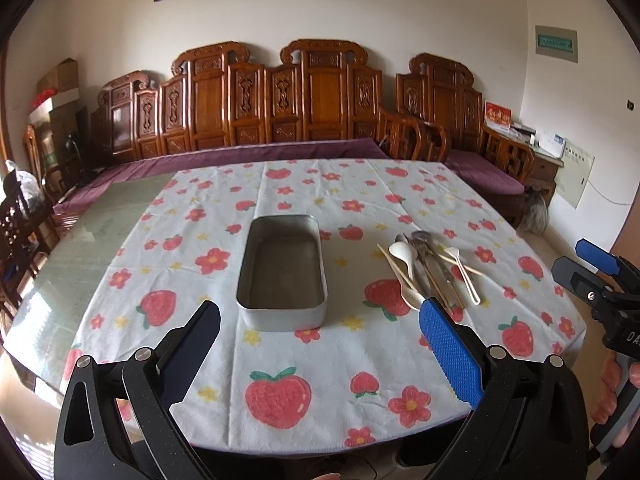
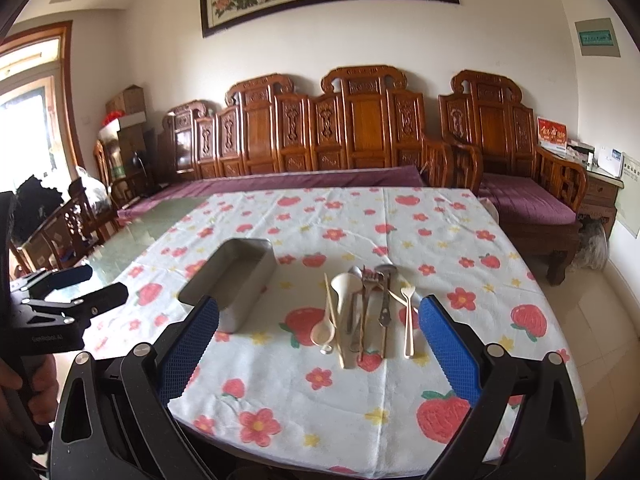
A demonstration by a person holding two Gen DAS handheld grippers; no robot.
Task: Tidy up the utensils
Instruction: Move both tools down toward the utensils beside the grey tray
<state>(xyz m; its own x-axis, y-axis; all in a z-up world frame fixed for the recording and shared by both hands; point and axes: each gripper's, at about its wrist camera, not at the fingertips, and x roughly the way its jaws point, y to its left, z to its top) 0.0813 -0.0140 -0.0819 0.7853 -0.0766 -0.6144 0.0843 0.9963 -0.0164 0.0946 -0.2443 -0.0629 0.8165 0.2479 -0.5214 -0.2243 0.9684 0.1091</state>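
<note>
The utensils lie in a loose row just right of centre in the right wrist view, handles pointing toward the camera: a pale chopstick at the left edge of the group, two white spoons, a metal fork, a dark metal tool and a small white fork at the right. Several overlap or touch; exactly how many pieces there are is hard to tell. In the left wrist view the same cluster sits right of centre.

Left of them, apart from the group, stands a rectangular metal tin, open and empty, in the middle of the left wrist view.

Both rest on a counter covered by a strawberry-and-flower cloth.

The right tongs hang near the lower edge of their frame with fingers spread wide, holding nothing, the utensils lying ahead between them. The left tongs are likewise spread and empty, facing the tin.

Nothing is in the tin, so the task looks to be at its start. The likely next move is for the right tongs to go down over one outer piece, such as the small white fork, and close on its handle without dragging its neighbours.
</note>
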